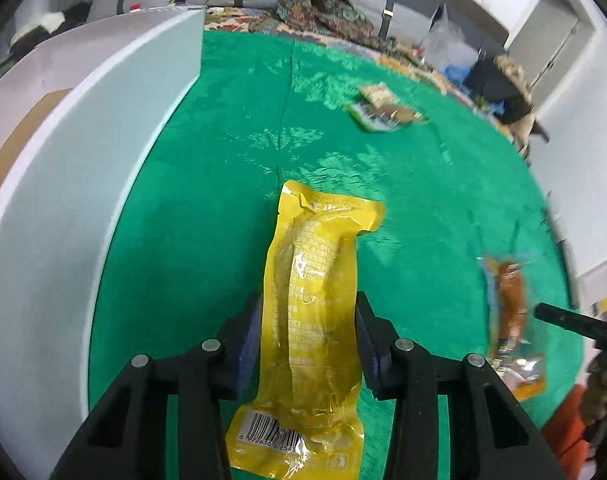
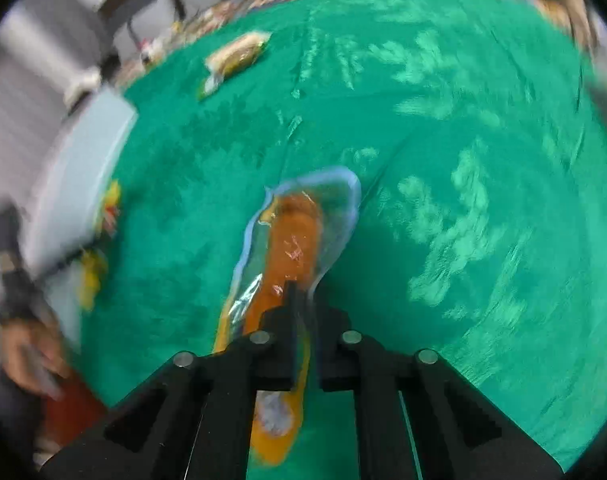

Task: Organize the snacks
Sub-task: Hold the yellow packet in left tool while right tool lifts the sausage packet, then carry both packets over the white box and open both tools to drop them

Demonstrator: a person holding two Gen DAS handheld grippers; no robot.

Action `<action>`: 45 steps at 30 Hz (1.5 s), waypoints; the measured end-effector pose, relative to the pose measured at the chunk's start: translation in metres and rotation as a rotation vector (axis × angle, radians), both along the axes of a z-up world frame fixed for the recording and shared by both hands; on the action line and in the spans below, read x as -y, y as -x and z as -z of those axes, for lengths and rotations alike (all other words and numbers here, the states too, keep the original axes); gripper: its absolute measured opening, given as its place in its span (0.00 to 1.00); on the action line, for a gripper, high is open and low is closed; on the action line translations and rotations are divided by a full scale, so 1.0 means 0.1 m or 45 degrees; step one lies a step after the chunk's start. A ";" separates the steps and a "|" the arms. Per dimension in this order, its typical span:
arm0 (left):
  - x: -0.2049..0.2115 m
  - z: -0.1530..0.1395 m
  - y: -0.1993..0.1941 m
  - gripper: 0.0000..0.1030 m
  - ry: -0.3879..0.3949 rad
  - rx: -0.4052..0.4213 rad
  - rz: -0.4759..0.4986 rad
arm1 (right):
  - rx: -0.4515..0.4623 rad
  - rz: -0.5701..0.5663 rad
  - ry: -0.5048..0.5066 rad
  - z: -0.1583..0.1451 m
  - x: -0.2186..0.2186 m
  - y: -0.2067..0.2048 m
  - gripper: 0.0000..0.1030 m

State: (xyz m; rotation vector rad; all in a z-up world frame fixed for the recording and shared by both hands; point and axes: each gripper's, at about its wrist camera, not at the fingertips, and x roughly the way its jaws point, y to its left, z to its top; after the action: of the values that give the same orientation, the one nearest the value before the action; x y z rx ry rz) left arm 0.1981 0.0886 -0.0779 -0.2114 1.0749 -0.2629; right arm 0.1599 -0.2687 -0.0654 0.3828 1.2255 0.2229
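Yellow snack packet point(image 1: 311, 320): clamped in my left gripper point(image 1: 308, 320), white box point(image 1: 83, 184) at nine o'clock. Orange snack packet point(image 2: 291, 248): pinched edge-on in my right gripper point(image 2: 299, 300) above green cloth point(image 2: 443, 160); loose packets point(image 1: 383, 110) at one o'clock.

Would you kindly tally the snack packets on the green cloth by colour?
Yellow packet: 1
Clear packet with orange-brown snack: 1
Tan and green-edged packets at the far side: 2, blurred
Total: 4
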 end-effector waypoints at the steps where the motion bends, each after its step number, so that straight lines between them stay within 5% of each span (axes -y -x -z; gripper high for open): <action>1: 0.00 -0.02 0.05 0.41 0.013 0.003 -0.002 | 0.007 0.019 0.005 -0.01 0.03 0.02 0.06; 5: 0.04 -0.04 0.11 0.41 -0.003 0.015 -0.005 | 0.000 0.058 0.012 0.08 0.04 0.02 0.17; 7: 0.02 -0.03 0.16 0.41 0.007 0.015 -0.015 | -0.010 0.060 0.042 0.07 0.00 -0.02 0.46; 8: 0.01 -0.03 0.16 0.41 0.014 0.015 -0.020 | -0.007 0.050 0.108 0.05 -0.12 -0.05 0.70; 13: 0.00 -0.04 0.19 0.41 0.043 0.018 -0.049 | -0.057 -0.110 0.500 0.30 -0.68 -0.18 0.85; 15: 0.01 -0.05 0.21 0.41 0.042 0.018 -0.045 | 0.090 -0.129 0.548 0.32 -0.93 -0.11 0.92; 19: -0.02 -0.08 0.26 0.42 0.028 0.027 -0.036 | 0.178 -0.151 0.519 0.33 -0.98 -0.03 0.87; 23: -0.09 -0.12 0.29 0.41 0.070 0.038 -0.069 | 0.106 -0.098 0.397 0.19 -0.77 -0.03 0.46; 32: -0.16 -0.32 0.36 0.42 0.168 0.069 -0.082 | 0.049 0.145 -0.210 0.05 -0.19 0.12 0.44; 37: -0.43 -0.59 0.47 0.42 0.361 0.112 -0.153 | 0.046 0.234 -0.628 -0.08 -0.02 0.18 0.44; 40: -0.78 -0.83 0.59 0.42 0.444 0.170 -0.227 | 0.079 0.152 -0.780 -0.40 -0.31 0.10 0.44; 45: -1.60 -1.21 0.83 0.42 0.359 0.298 -0.392 | 0.144 -0.133 -0.890 -1.06 -1.36 -0.17 0.46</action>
State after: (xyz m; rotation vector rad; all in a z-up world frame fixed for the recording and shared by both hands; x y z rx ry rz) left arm 0.1155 0.2482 0.0433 -0.5795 0.7576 -0.1556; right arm 0.1766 -0.1326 0.0408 0.8965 1.0294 0.7609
